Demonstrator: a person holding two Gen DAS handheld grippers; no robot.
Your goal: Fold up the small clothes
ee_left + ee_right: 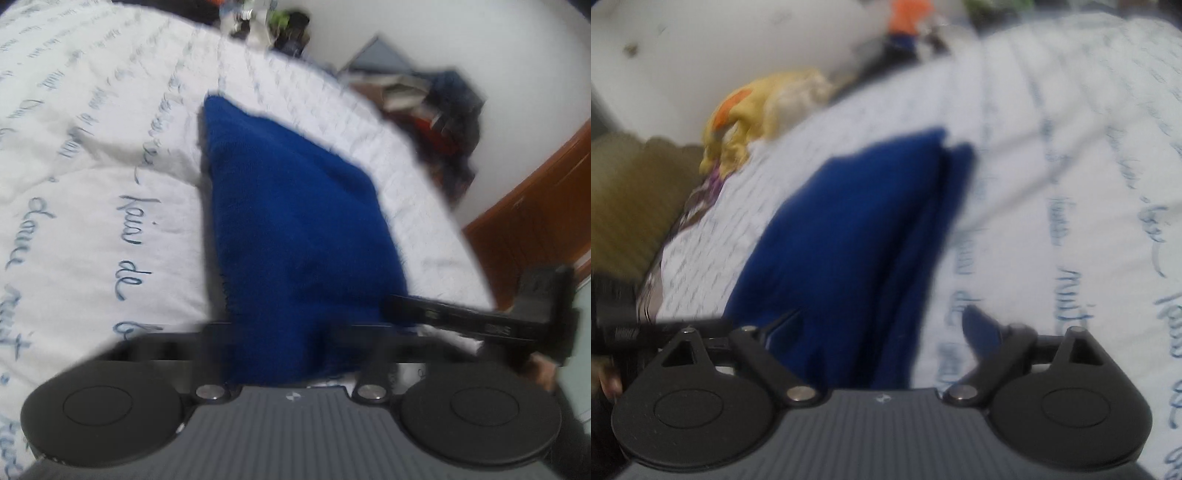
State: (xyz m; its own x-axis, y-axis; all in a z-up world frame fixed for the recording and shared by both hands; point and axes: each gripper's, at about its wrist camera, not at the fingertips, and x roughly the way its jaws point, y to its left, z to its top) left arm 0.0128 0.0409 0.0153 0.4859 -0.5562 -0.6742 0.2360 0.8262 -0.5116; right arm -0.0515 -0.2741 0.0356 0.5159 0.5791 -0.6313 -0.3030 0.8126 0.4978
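Meanwhile, a blue cloth [295,229] lies partly folded on the bed [92,177] near its edge. Left gripper [291,354] clamps its near hem; right gripper [882,325] stands wide astride it. Soft, light, limp: best gripped at corners.

White script-printed bedspread [110,155], yellow plush toy [757,107], wooden door [546,206] — cluttered pile [439,107] beyond.
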